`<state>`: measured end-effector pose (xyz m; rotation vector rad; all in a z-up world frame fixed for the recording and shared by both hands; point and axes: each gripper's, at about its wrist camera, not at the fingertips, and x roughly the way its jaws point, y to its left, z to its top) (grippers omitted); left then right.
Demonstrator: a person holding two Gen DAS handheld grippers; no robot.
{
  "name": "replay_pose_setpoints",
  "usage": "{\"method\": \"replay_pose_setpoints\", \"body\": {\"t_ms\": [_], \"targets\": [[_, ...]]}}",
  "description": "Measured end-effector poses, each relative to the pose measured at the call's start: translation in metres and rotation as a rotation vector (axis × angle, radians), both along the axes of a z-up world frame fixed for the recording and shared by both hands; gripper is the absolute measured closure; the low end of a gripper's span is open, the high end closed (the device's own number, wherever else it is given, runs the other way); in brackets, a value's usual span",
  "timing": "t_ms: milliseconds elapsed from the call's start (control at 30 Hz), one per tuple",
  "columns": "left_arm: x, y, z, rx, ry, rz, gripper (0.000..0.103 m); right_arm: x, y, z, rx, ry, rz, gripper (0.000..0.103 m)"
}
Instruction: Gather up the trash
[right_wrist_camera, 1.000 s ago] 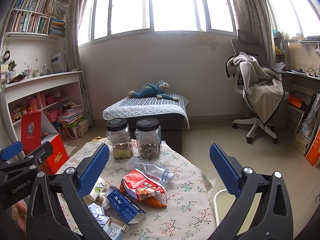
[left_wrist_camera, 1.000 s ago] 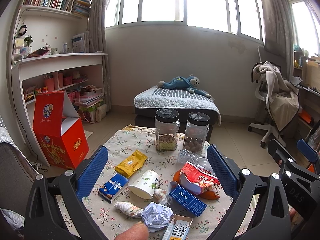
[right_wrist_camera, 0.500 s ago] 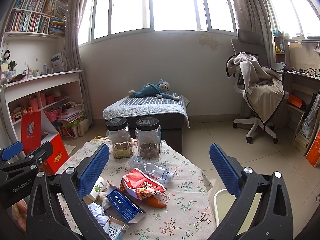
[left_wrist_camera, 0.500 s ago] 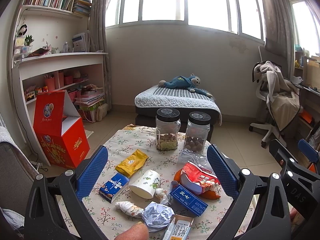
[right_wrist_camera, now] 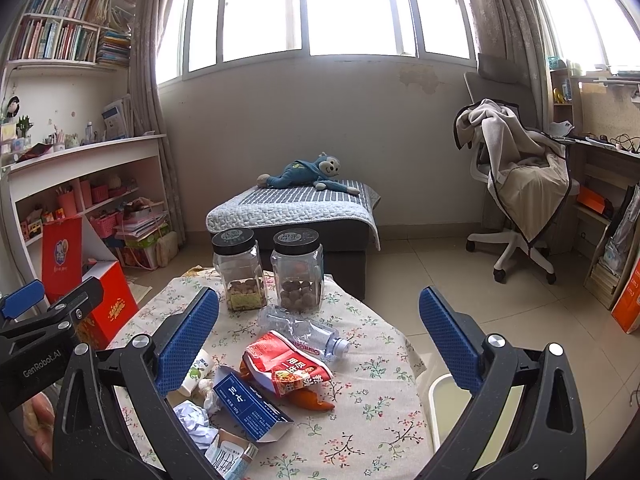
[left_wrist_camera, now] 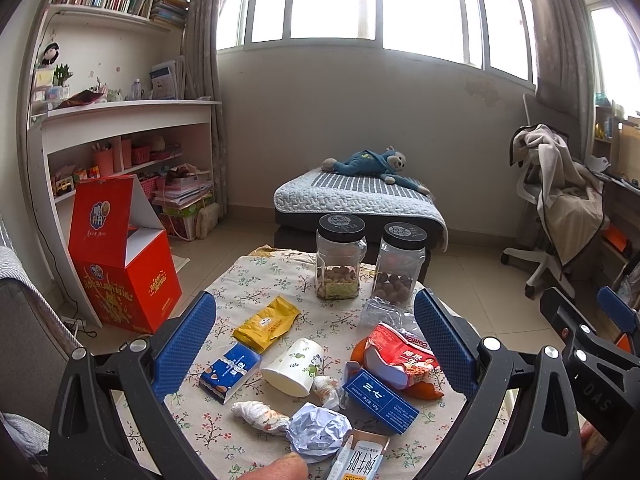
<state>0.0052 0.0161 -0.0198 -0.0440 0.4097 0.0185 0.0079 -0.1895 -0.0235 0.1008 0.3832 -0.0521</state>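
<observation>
Through the left wrist camera we see our left gripper [left_wrist_camera: 314, 342] spread wide above the floral table [left_wrist_camera: 256, 276], holding nothing. Between its blue pads lie the scraps: a yellow pouch [left_wrist_camera: 267, 323], a small blue carton [left_wrist_camera: 230, 372], a tipped paper cup [left_wrist_camera: 293, 366], a crumpled paper ball [left_wrist_camera: 319, 432], a long blue box [left_wrist_camera: 380, 399] and a torn red snack bag [left_wrist_camera: 398, 356].

Through the right wrist camera our right gripper [right_wrist_camera: 319, 340] also gapes empty. The red bag [right_wrist_camera: 289, 362] rests against a crushed clear bottle [right_wrist_camera: 304, 330]; a white bin [right_wrist_camera: 448, 408] stands just beside the table.
</observation>
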Motion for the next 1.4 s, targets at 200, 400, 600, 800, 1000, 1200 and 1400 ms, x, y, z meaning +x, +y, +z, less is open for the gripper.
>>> {"method": "replay_pose_setpoints", "body": {"t_ms": [200,400,600,800,1000,1200,1400], "targets": [[0.038,0.025,0.008,-0.019,0.105,0.026,0.007,0.042,-0.008,-0.012,0.114,0.265,0.076,0.007],[0.093,0.043,-0.005,0.051,0.319,0.022,0.007,0.078,-0.009,-0.030,0.158,0.441,0.146,0.007],[0.130,0.054,-0.079,-0.010,0.614,0.018,0.007,0.097,0.012,-0.070,0.005,0.566,0.137,0.007],[0.159,0.041,-0.104,0.039,0.684,0.004,0.007,0.108,0.031,-0.082,-0.013,0.631,0.187,0.007],[0.194,0.041,-0.149,0.040,0.858,-0.031,0.007,0.123,0.035,-0.099,-0.027,0.682,0.187,0.007],[0.215,0.043,-0.172,0.011,0.932,-0.055,0.007,0.133,0.033,-0.115,-0.007,0.745,0.196,0.007],[0.221,0.032,-0.193,0.013,1.026,-0.107,0.007,0.139,0.045,-0.131,0.023,0.807,0.283,0.007]]}}
